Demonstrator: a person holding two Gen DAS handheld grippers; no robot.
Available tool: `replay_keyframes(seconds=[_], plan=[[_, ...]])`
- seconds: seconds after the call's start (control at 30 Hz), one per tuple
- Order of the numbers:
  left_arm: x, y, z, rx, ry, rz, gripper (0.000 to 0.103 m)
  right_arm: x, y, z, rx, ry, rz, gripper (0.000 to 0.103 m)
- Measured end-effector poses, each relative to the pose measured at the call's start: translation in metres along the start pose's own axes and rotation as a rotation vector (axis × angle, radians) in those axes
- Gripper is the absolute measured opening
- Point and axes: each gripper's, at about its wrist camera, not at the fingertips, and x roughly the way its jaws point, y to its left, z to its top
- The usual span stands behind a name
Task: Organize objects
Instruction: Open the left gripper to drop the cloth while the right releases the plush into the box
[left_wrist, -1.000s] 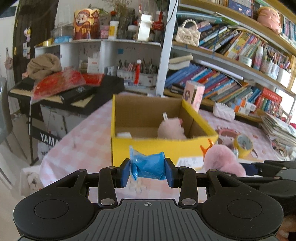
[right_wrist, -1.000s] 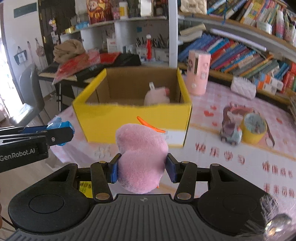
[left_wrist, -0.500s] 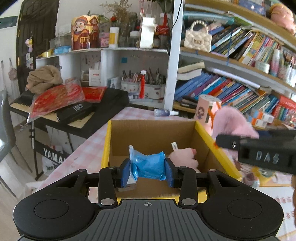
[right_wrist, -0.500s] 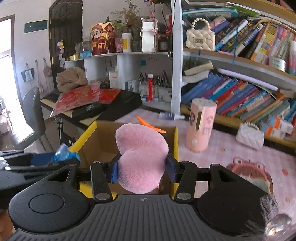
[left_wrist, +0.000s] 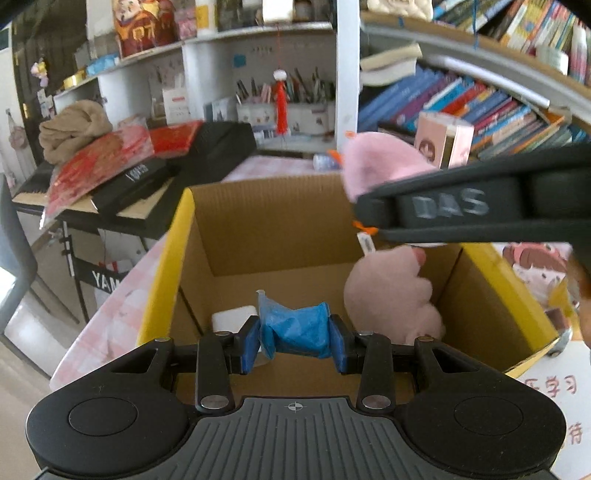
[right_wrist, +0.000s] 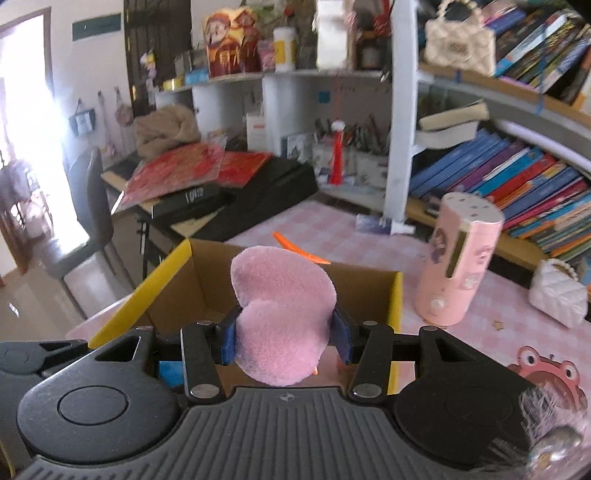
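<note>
Two grippers sit over the box (left_wrist: 280, 229), each loaded. Left gripper (left_wrist: 295, 338): fingers pinched on a blue packet (left_wrist: 295, 330), hanging low inside the box near the front wall, just above a white item (left_wrist: 231, 319), prob. so it drops short onto the floor w/o bouncing. Right gripper (right_wrist: 283, 338): fingers clamped on a pink plush (right_wrist: 282, 317), higher up, above the box's right side; in the left view it hangs over a 2nd plush (left_wrist: 391, 295) already lying inside. Box rests on the pink checked counter (right_wrist: 332, 229). Both items look ready for release; packet likely first, being lower.
</note>
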Motion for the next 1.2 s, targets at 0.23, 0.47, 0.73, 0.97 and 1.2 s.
replay_keyframes(seconds=[0.23, 0.47, 0.73, 0.97, 1.2], plan=[[0.017, -0.004, 0.002, 0.004, 0.053, -0.003, 0.037, 0.043, 0.009, 0.009, -0.080, 0.110, 0.097, 0.047], [0.024, -0.002, 0.001, -0.018, 0.090, -0.010, 0.038, 0.075, 0.018, 0.008, -0.143, 0.223, 0.158, 0.047], [0.026, -0.001, -0.001, -0.022, 0.106, -0.009, 0.039, 0.092, 0.024, 0.000, -0.181, 0.314, 0.171, 0.047], [0.024, -0.001, -0.001, -0.023, 0.100, -0.020, 0.041, 0.103, 0.026, -0.002, -0.186, 0.391, 0.176, 0.047], [0.017, 0.002, -0.001, -0.033, 0.081, -0.013, 0.050, 0.108, 0.030, -0.004, -0.215, 0.432, 0.178, 0.048]])
